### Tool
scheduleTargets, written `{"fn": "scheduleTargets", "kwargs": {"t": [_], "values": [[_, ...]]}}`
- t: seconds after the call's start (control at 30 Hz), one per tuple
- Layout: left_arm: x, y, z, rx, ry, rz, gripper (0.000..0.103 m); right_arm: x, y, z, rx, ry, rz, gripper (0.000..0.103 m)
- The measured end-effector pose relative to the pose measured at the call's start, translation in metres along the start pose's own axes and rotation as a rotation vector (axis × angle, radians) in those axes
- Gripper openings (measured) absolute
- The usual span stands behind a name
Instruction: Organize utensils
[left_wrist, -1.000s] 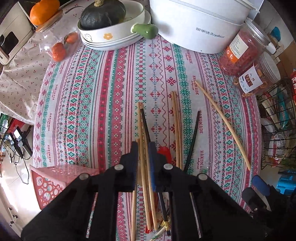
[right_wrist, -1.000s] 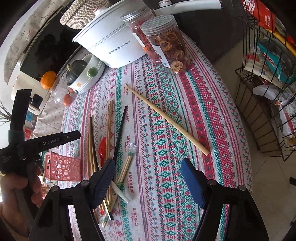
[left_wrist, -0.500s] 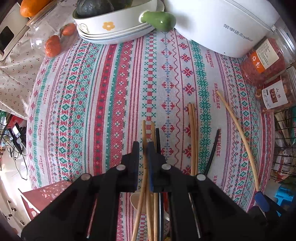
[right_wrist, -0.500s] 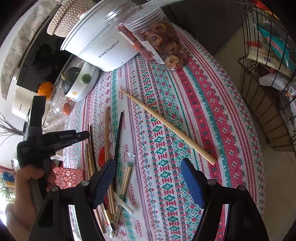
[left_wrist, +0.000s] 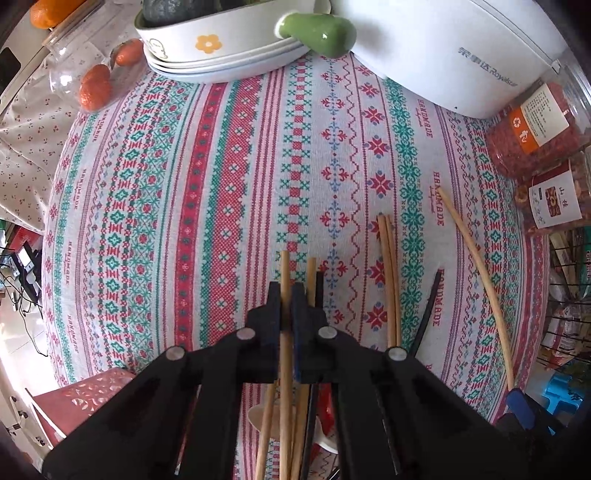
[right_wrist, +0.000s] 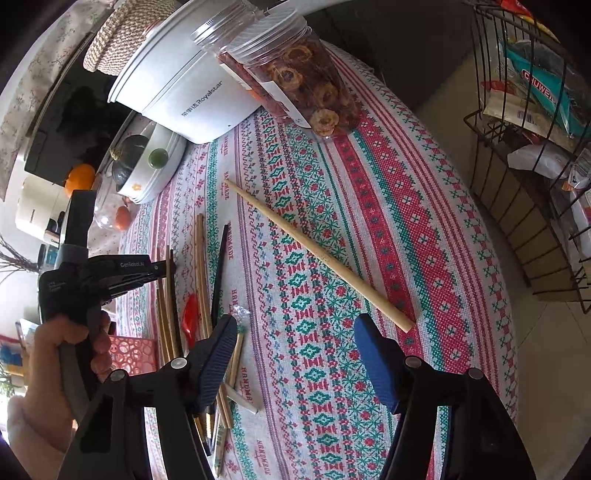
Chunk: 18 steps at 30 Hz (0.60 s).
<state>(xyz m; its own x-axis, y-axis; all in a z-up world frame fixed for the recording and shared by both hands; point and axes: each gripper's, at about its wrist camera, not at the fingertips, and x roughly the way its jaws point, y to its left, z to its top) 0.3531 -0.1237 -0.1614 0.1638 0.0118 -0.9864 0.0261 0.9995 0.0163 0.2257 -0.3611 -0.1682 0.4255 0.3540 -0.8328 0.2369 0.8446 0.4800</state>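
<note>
The left tongs (left_wrist: 285, 299) point straight down and are clenched on one wooden chopstick (left_wrist: 284, 269), taken near its tip so it lifts clear of its neighbours on the bench (left_wrist: 207, 192). The right tongs (right_wrist: 295, 343) hover with jaws closing on nothing, cloth showing between them. Just beyond lies the long bamboo stick (right_wrist: 317, 254), apart from the rest, probably next. The pink basket (right_wrist: 129, 354) waits beside the pile.

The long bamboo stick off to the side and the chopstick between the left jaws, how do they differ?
The long bamboo stick lies alone and diagonal on the tablecloth, untouched; the wooden chopstick is clamped in the shut left gripper among a cluster of others. The stick looks clearly longer and paler, the chopstick shorter and browner. Both are slim, plain, round wooden rods.
</note>
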Motion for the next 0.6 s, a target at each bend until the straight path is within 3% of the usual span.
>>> {"fn": "scheduleTargets", "kwargs": {"t": [0.33,0.6], "values": [[-0.089,0.004,-0.036,0.078,-0.185,-0.123,0.006,-0.009,0.024,-0.006,-0.046,-0.028,0.025,0.056],[-0.17,0.037,-0.105,0.145,-0.379,-0.245,0.006,-0.013,0.067,-0.023,-0.159,-0.037,0.057,0.046]]}}
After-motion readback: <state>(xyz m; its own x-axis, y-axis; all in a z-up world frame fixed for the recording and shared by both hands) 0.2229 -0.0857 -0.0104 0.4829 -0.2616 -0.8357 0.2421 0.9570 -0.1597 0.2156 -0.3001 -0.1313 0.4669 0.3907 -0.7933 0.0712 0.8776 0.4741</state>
